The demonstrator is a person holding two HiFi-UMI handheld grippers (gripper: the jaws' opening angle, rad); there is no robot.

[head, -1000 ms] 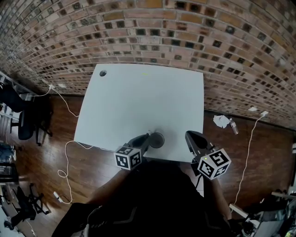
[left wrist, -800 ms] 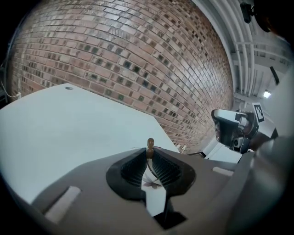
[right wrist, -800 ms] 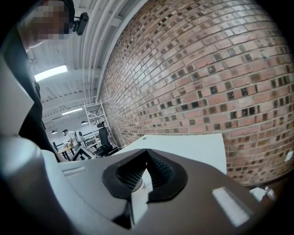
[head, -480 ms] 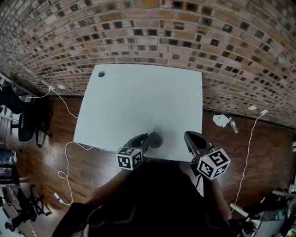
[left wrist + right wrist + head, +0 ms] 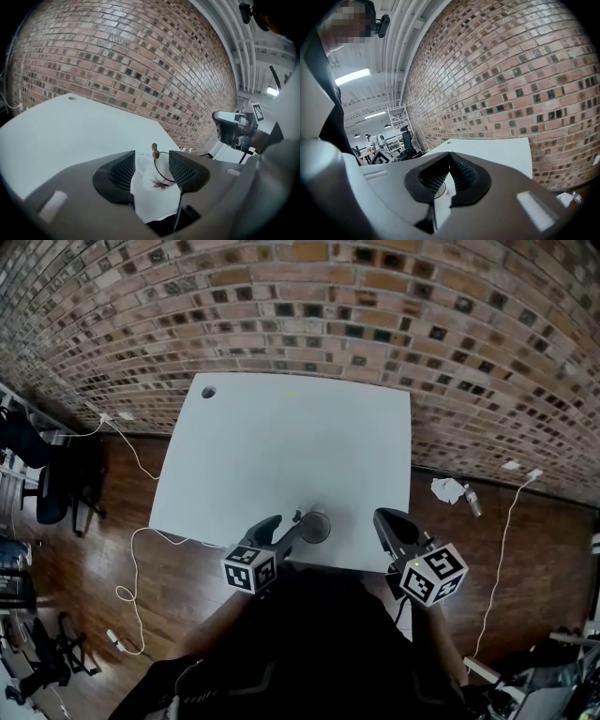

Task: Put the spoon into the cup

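A pale cup (image 5: 316,527) with a small flower print stands near the front edge of the white table (image 5: 281,446). The spoon (image 5: 298,517) leans in it, its brown handle end sticking up past the rim. My left gripper (image 5: 281,529) is just in front of the cup, and its jaws are opening. In the left gripper view the cup (image 5: 150,190) and spoon handle (image 5: 154,149) sit beyond the left gripper (image 5: 151,158), whose pads touch neither. My right gripper (image 5: 392,523) hovers shut at the table's front right edge, holding nothing. The right gripper (image 5: 450,160) faces the brick wall.
A round cable hole (image 5: 208,391) marks the table's far left corner. A brick wall (image 5: 375,315) rises behind the table. White cables (image 5: 141,531) and crumpled paper (image 5: 448,487) lie on the wooden floor, and dark office chairs (image 5: 42,474) stand at the left.
The left gripper's jaws have spread apart and let go of the spoon, which now stands in the cup. The left gripper has drawn back slightly toward me. The right gripper has not moved.
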